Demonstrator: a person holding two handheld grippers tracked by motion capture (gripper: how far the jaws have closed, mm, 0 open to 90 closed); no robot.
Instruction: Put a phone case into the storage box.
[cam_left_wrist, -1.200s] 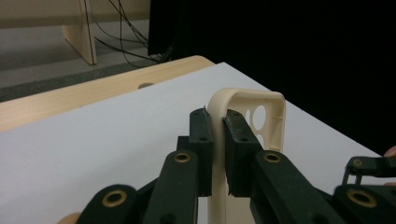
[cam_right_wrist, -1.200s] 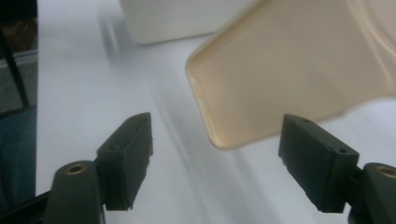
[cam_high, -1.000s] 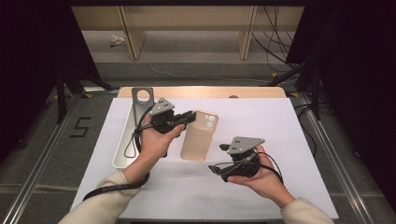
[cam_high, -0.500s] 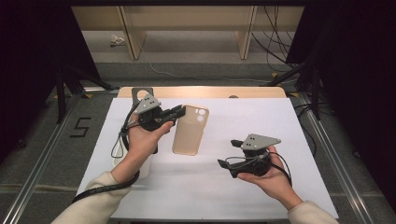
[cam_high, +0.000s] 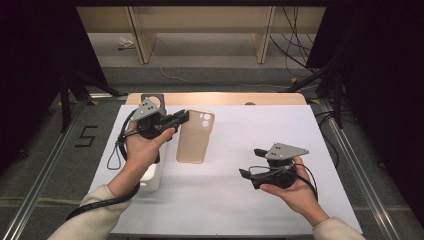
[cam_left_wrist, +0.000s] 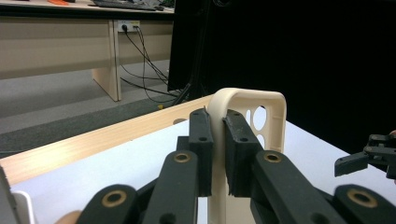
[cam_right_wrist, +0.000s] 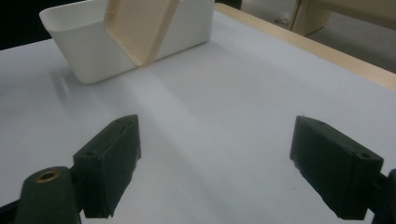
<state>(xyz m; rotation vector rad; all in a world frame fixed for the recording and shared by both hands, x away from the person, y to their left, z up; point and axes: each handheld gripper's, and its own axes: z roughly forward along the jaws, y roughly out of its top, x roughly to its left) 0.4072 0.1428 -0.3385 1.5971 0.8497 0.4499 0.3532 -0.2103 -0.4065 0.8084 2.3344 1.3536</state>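
A white table (cam_high: 310, 135) with a pale wooden far edge is lying under both hands. On its left part a white tray (cam_right_wrist: 88, 56) is sitting, mostly hidden in the high view under the person's left forearm; in the right gripper view its long white wall is facing the camera.

A beige phone case (cam_high: 195, 136) is hanging clear of the table just right of the tray, its camera cut-outs at the far end and its hollow side facing down toward the table's left. In the right gripper view the case's lower end is showing in front of the tray's wall; whether it is touching the tray cannot be told.

The left gripper (cam_high: 181, 118) is pinching the case by one long edge near the far end: in the left gripper view its two black jaws are pressing on either side of the rim, with the case's rounded corner rising above them.

The right gripper (cam_high: 253, 162) is hovering over the near right of the table, well apart from the case, pointing left. Its jaws are standing wide, with nothing but bare table between them.
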